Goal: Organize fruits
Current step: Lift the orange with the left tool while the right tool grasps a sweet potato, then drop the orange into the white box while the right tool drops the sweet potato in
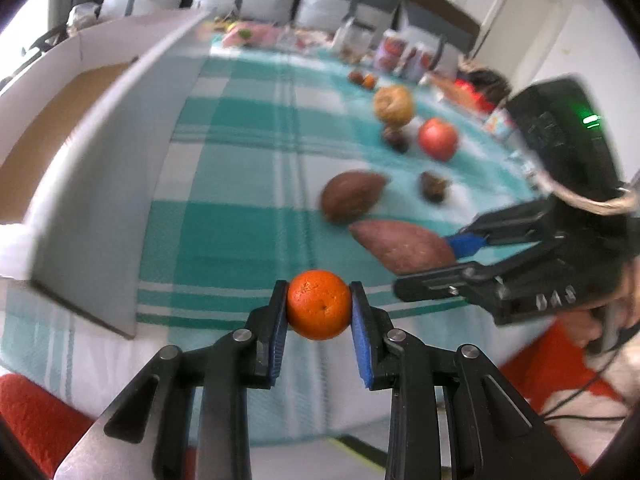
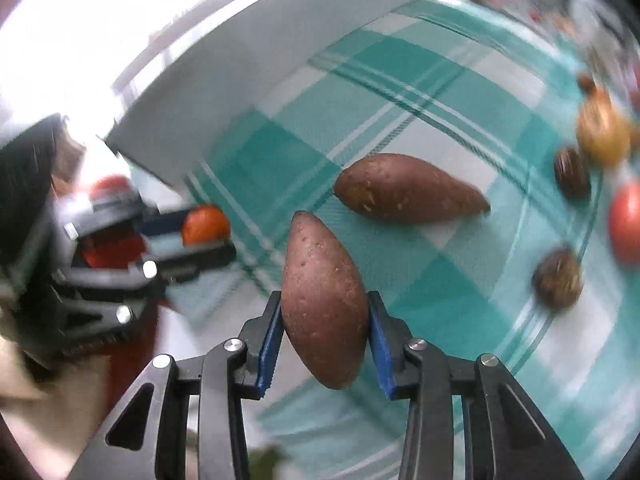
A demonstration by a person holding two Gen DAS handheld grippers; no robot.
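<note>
My left gripper (image 1: 319, 304) is shut on a small orange (image 1: 319, 305) and holds it above the teal checked cloth (image 1: 240, 184); the orange also shows in the right wrist view (image 2: 206, 225). My right gripper (image 2: 325, 320) is shut on a reddish sweet potato (image 2: 324, 300), which also shows in the left wrist view (image 1: 404, 246) with the right gripper (image 1: 456, 260) at the right. A second sweet potato (image 2: 408, 189) lies on the cloth just beyond it. A white cardboard box (image 1: 100, 184) stands at the left, open on top.
On the cloth to the right lie a red apple (image 1: 438, 138), a yellowish fruit (image 1: 393, 105) and small dark brown fruits (image 1: 434, 186). Packets and cans (image 1: 400, 54) line the far edge. Cushions sit behind. Red fabric (image 1: 36, 412) lies at the near edge.
</note>
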